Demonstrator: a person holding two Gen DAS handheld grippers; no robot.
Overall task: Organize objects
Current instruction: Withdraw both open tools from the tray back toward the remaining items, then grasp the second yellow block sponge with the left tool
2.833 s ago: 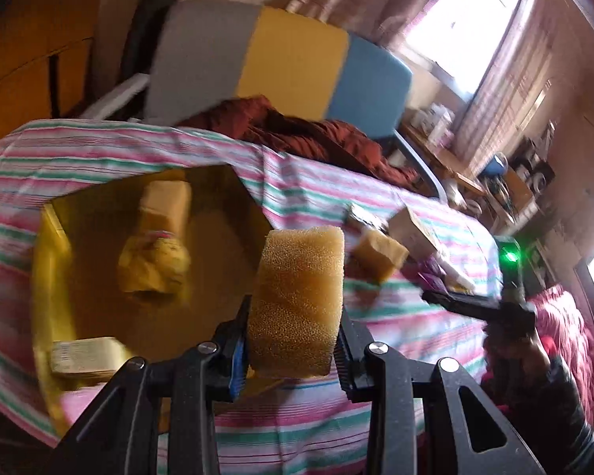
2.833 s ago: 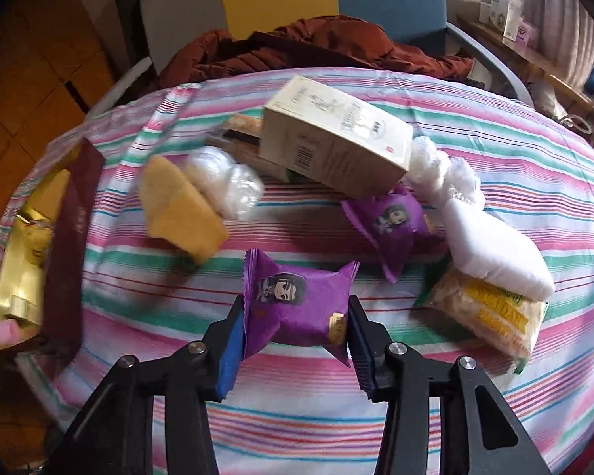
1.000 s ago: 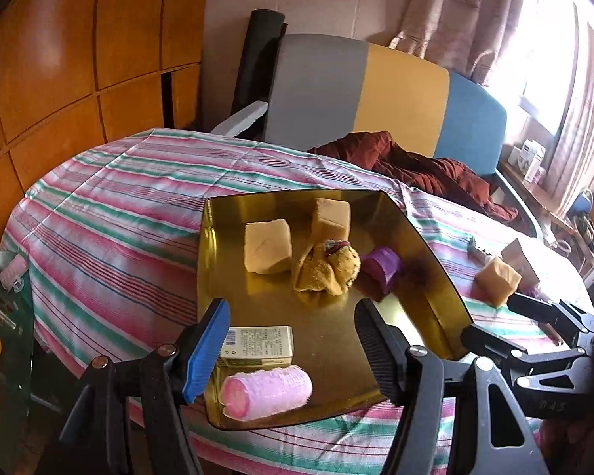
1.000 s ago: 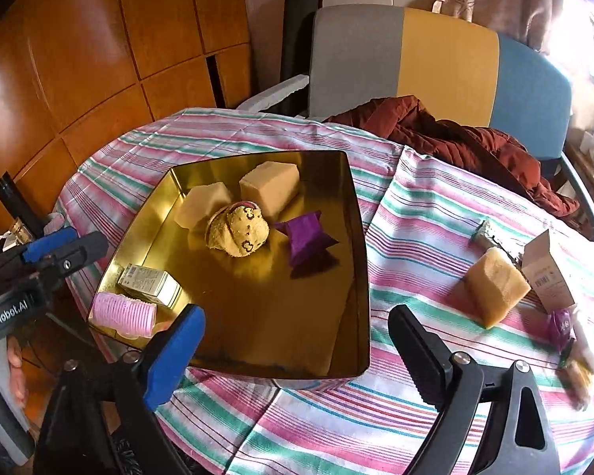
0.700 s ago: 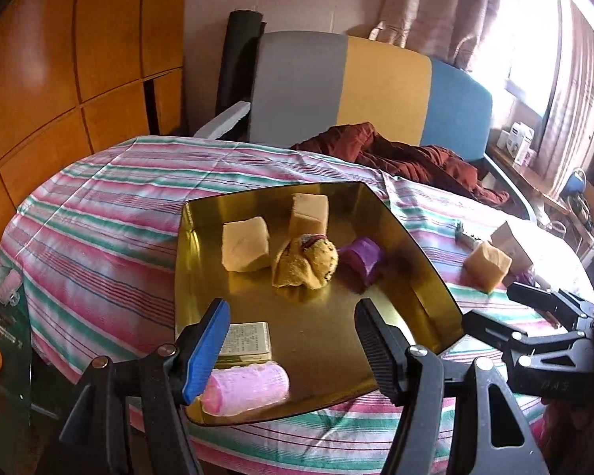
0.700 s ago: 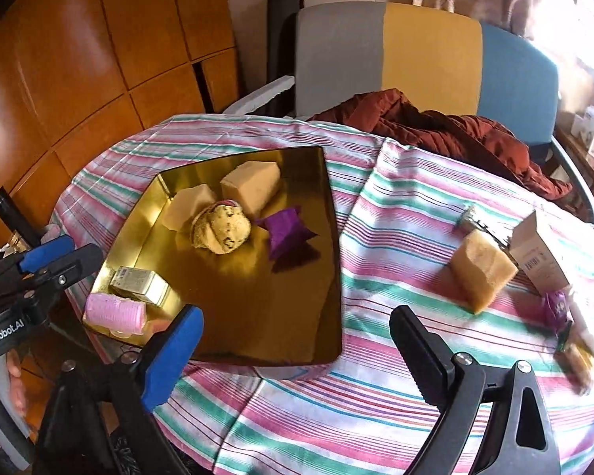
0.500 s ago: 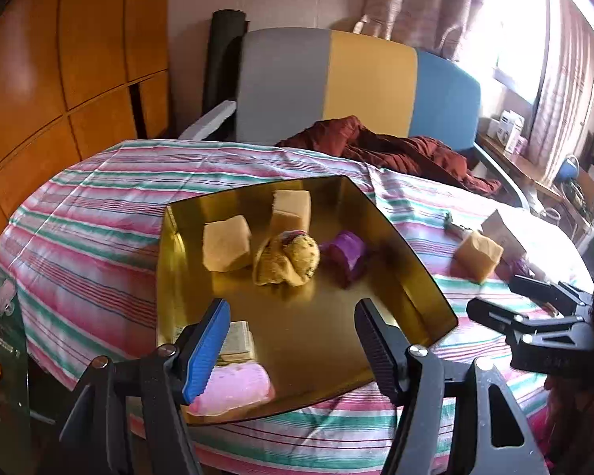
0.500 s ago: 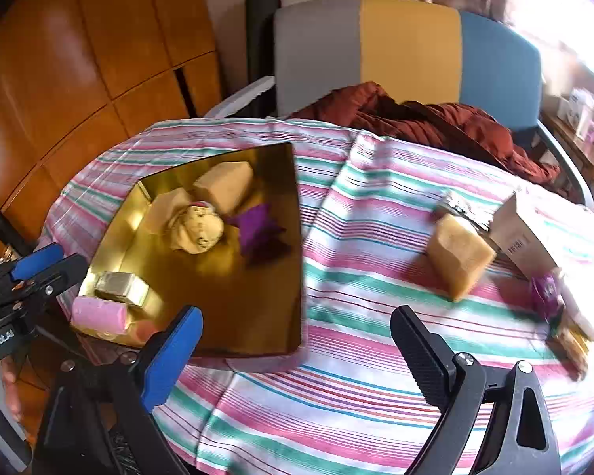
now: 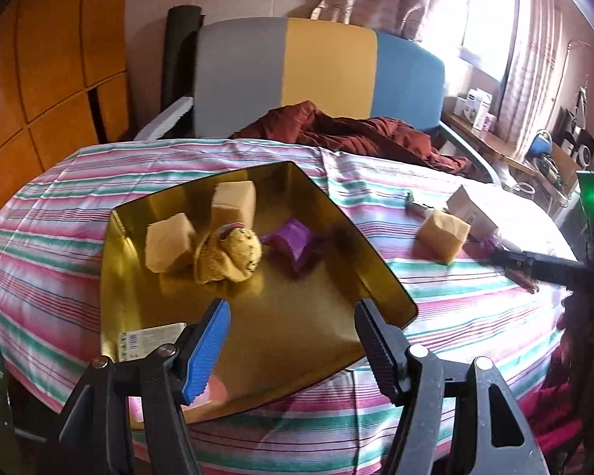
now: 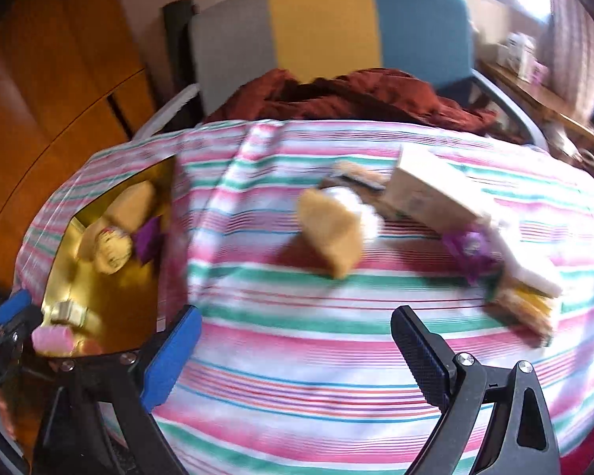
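My left gripper [image 9: 291,340] is spread wide with nothing in it, low over the gold tray [image 9: 376,269]. My right gripper [image 10: 297,350] is spread too, above the striped cloth [image 10: 297,356].

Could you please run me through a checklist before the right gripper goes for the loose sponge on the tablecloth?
1. right gripper holds nothing: ok, its jaws stand wide with only cloth between them.
2. left gripper holds nothing: ok, open over the gold tray.
3. Sponge free to grasp: cannot tell, a white wad sits right against it and the view is blurred.
4. Space left in the tray: ok, bare gold floor shows in front of the purple packet.
5. Right gripper lined up with the sponge: not ok, the sponge lies well beyond the fingertips.
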